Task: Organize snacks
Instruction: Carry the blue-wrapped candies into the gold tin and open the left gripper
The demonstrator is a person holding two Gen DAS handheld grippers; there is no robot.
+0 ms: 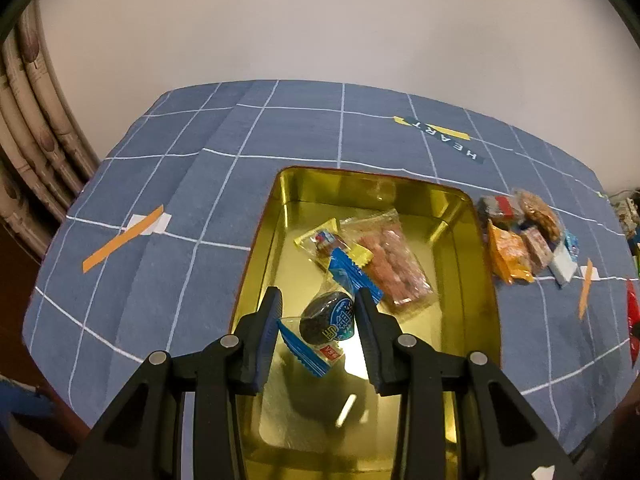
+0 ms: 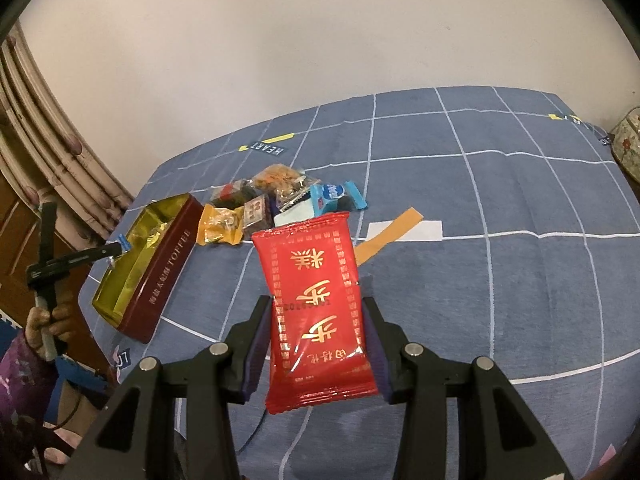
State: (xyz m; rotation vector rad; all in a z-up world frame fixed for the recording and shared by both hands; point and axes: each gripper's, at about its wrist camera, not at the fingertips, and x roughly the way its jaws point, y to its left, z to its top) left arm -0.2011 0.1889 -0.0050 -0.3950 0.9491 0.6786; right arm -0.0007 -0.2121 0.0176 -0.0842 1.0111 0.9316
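While reading the left wrist view, find the left gripper [image 1: 318, 294] at lower centre, clenched on a clear wrapper with blue crimped ends and a dark round biscuit inside [image 1: 328, 320]. Note the grip across the wrapper's length, with the biscuit hanging between the pads. Note also the position directly above the open rectangular metal tin with gold lining [image 1: 454, 220]. Judge this as a carry for dropping the biscuit inside, not onto the blue grid-patterned tablecloth [image 1: 160, 240].

Observe two items already on the tin floor at centre frame, overlapping: a clear packet of pink pieces [image 1: 394, 268] and a clear packet with yellow ends [image 1: 326, 240]. Treat the bare floor toward the bottom of the frame as the likelier landing spot.

Locate the loose heap of mixed wrapped snacks [image 1: 520, 236] on the cloth at the right of the frame, just beside the tin wall. Judge this closeness as a means of keeping transfers short.

Turn to the right wrist view. Find the right gripper [image 2: 317, 300] at lower centre, clamped on a flat red foil packet with gold characters [image 2: 312, 280]. Note the squeeze across the packet's width, low on its body, with the top end standing free above the cloth. Judge this as holding in reserve, given the other tool over the tin at the left of that frame.

Expect thin wrappers to cling to the pads on release.
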